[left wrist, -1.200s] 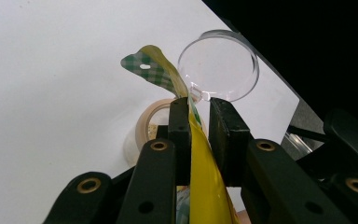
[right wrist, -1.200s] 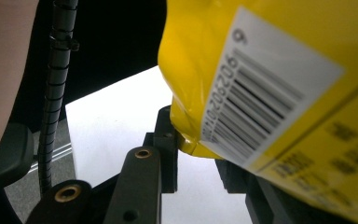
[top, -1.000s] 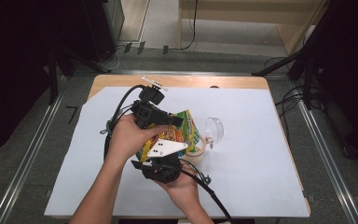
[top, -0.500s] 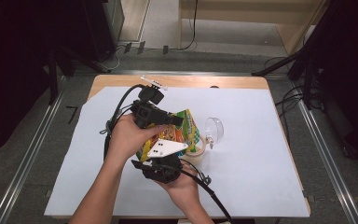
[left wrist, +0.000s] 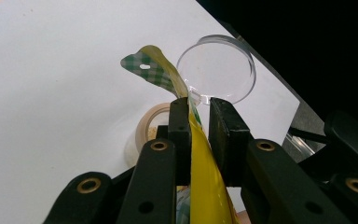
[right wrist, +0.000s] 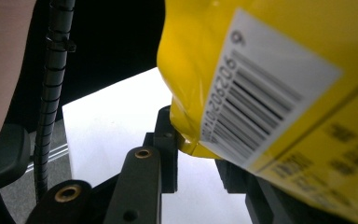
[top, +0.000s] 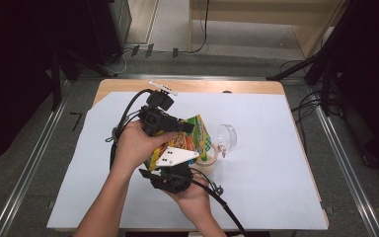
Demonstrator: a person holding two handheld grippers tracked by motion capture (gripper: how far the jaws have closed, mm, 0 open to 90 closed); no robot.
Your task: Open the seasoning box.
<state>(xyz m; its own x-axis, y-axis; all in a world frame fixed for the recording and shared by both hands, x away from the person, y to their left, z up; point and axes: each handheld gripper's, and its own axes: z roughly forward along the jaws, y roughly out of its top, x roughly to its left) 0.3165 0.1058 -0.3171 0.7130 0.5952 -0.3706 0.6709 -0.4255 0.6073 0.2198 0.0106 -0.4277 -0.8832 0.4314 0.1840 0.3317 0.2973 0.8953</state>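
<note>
This looks like a lab or recording studio. A wooden bench (top: 187, 87) covered with a white sheet (top: 271, 187) stands on grey carpet between metal floor rails (top: 348, 163), ringed by black curtains (top: 24, 44), tripod legs (top: 296, 74) and loose cables (top: 306, 106), with a power strip (top: 150, 50) behind.

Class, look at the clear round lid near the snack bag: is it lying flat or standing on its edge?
Standing on edge: the clear lid shows its round face upright above the white table cover.
</note>
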